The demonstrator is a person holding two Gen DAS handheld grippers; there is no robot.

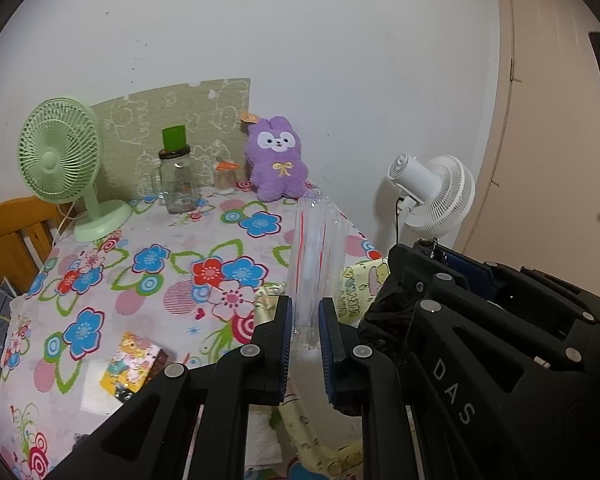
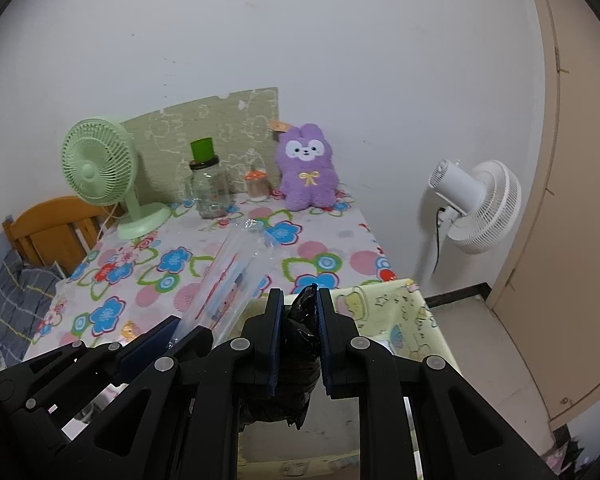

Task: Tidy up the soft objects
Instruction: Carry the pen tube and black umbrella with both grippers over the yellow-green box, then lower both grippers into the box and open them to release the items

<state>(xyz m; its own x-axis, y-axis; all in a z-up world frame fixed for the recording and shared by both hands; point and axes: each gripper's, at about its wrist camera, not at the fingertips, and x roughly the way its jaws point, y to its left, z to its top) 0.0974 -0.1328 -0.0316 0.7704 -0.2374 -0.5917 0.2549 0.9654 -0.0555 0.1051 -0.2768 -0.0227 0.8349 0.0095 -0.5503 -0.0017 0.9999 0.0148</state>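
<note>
My left gripper (image 1: 305,312) is shut on a clear plastic bag (image 1: 318,256) with red lines, held upright above the flowered table (image 1: 140,280). In the right wrist view the same clear bag (image 2: 228,280) leans left of my right gripper (image 2: 298,300), which is shut on a crumpled black plastic bag (image 2: 300,340). That black bag (image 1: 388,312) and the right gripper's body also show at the right of the left wrist view. A purple plush bunny (image 1: 277,160) sits upright at the table's far edge against the wall; it also shows in the right wrist view (image 2: 308,168).
A green desk fan (image 1: 64,164), a glass jar with a green cup on it (image 1: 176,176) and a small orange-capped jar (image 1: 226,174) stand at the back. A yellow patterned cloth (image 2: 400,312) lies under the grippers. A colourful packet (image 1: 130,364) lies front left. A white floor fan (image 2: 476,204) stands right.
</note>
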